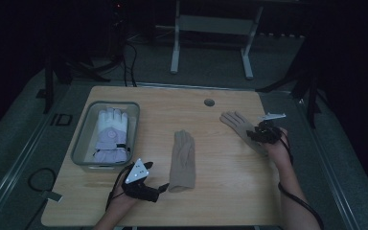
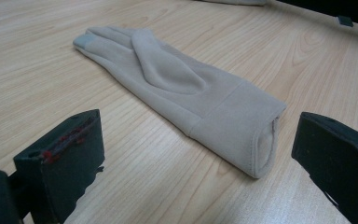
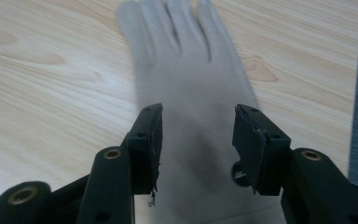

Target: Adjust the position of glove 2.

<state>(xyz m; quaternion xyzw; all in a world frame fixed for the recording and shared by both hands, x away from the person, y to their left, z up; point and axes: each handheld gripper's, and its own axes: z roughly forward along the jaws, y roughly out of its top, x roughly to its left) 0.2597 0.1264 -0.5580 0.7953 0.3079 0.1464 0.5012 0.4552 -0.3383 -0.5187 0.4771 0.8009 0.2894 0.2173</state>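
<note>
Under right gripper [image 3: 198,149], half-spread and empty: beige glove [image 3: 186,70], fingers pointing away.

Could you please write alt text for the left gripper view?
A beige glove lies flat on a wooden table, cuff nearest the camera. The open left hand-held gripper has its black jaws on either side of the cuff, not touching.

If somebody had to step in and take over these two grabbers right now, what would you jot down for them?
Left gripper: open, resting at the cuff of the middle beige glove, not gripping it.
Right gripper: open, jaws over the right beige glove, not pinching it.
Both beige gloves lie flat on the table, apart from each other.
Done: a white and lilac glove already lies in the grey bin.
Left: probably to grip each beige glove and move it, perhaps to the bin.
</note>
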